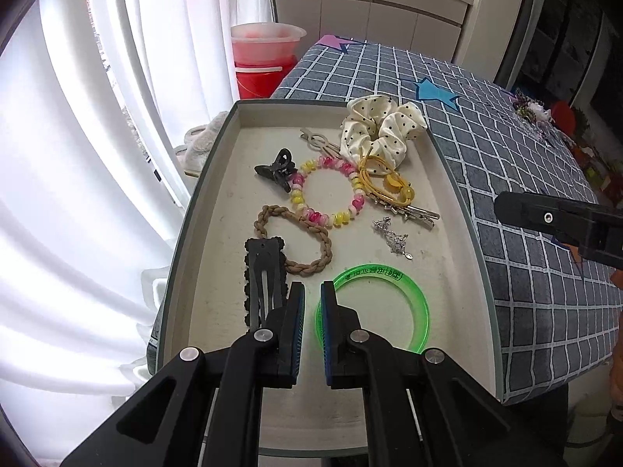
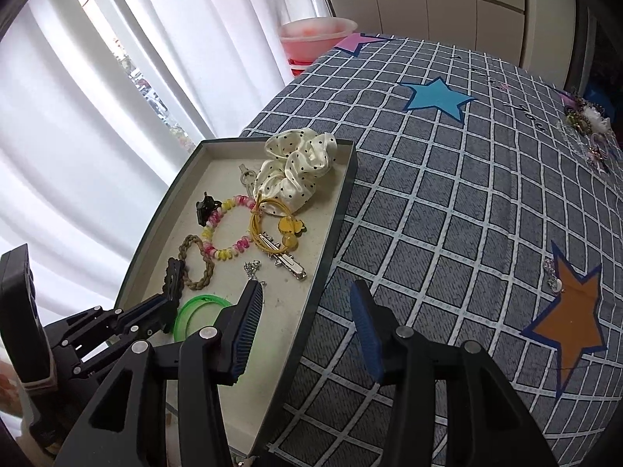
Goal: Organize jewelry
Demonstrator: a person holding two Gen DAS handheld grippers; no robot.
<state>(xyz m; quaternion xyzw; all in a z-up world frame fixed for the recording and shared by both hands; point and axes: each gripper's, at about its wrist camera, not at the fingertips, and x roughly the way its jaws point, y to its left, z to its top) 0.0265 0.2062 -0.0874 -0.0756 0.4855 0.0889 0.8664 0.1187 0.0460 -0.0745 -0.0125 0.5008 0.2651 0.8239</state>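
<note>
A shallow grey tray [image 1: 463, 210] [image 2: 338, 229] holds jewelry: a cream dotted scrunchie [image 1: 379, 126] [image 2: 298, 163], a pink-yellow bead bracelet [image 1: 325, 190] [image 2: 226, 229], a black claw clip [image 1: 276, 169], a braided brown loop [image 1: 296, 241], a black snap clip [image 1: 263, 276], a silver chain [image 1: 391, 235], a yellow hair tie [image 1: 385, 183], a silver clip [image 2: 286, 260] and a green bangle [image 1: 373, 307] [image 2: 194, 311]. My left gripper [image 1: 312, 292] hovers over the tray's near end, jaws slightly apart and empty. My right gripper [image 2: 305, 299] is open and empty over the tray's right rim.
The tray lies on a grey checked cloth [image 2: 447, 214] with blue [image 2: 438, 99] and orange [image 2: 572, 323] stars. A small silver piece [image 2: 553, 276] lies by the orange star. More trinkets [image 2: 588, 128] sit at the far right. White curtains and a red bucket [image 1: 263, 58] stand behind.
</note>
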